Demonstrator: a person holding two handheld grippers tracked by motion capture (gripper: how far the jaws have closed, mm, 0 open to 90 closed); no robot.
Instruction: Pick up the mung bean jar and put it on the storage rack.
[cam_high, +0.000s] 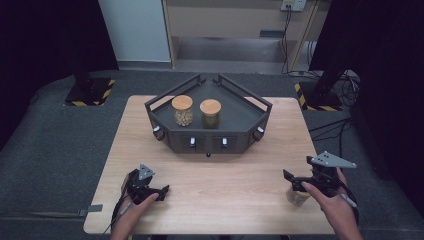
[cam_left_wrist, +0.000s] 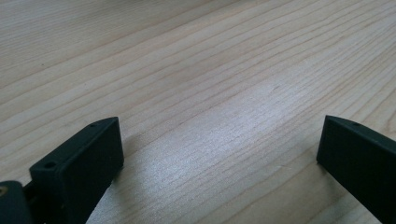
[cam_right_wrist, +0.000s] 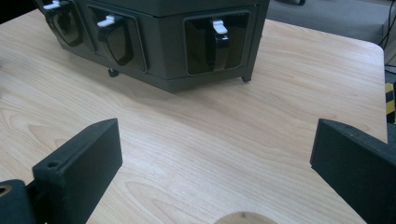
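A dark angular tray (cam_high: 242, 121) stands at the far middle of the wooden table (cam_high: 225, 182). Two glass jars with wooden lids stand on it: one with pale round contents (cam_high: 183, 111), one with greenish contents (cam_high: 210, 114). My left gripper (cam_high: 161, 191) rests low near the front left; its jaws (cam_left_wrist: 219, 140) are wide apart over bare wood. My right gripper (cam_high: 293, 182) hovers at the front right, open, above a third glass jar (cam_high: 297, 197). That jar's wooden lid (cam_right_wrist: 243, 218) peeks in at the bottom edge between the jaws. The tray's front (cam_right_wrist: 163, 46) faces my right gripper.
Small white-tipped latches (cam_right_wrist: 217, 25) line the tray's front panels. The table's front edge lies close behind both hands. Beyond the table are grey floor, black stands with yellow-striped bases (cam_high: 90, 92) and cables (cam_high: 345, 80).
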